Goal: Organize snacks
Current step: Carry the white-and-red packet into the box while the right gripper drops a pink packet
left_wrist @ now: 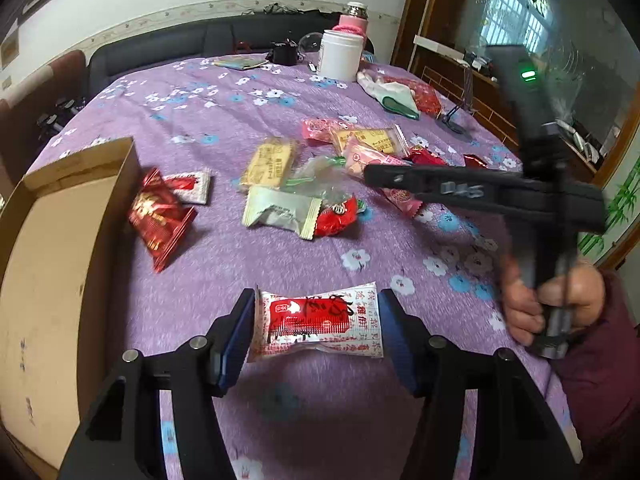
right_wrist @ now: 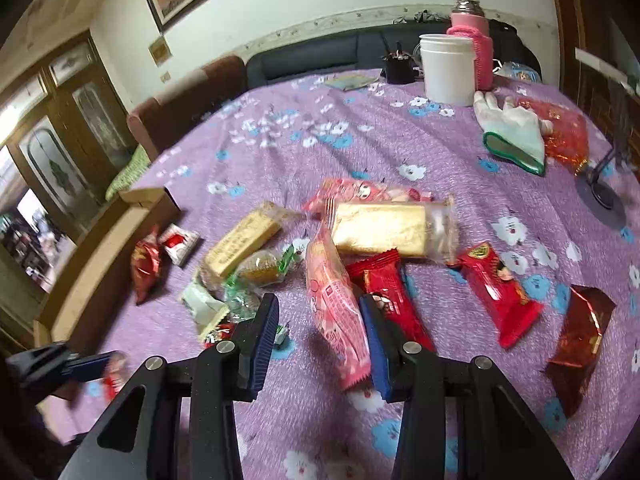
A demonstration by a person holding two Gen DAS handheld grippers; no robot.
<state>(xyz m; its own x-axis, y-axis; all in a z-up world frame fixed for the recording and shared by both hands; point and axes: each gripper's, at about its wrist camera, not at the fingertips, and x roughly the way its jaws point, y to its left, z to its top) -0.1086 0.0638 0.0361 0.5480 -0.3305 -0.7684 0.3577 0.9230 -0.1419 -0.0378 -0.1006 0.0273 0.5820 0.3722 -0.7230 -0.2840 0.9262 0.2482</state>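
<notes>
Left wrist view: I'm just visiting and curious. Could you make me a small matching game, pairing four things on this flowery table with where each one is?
Things:
1. white glove
2. cardboard box
3. white tub
4. red and white packet

Places:
A. at the left edge of the table
B. pinched between the left tongs
C. lying against a shiny red bag
D. standing in front of the pink-sleeved flask

Pairs: 1-C, 2-A, 3-D, 4-B
</notes>
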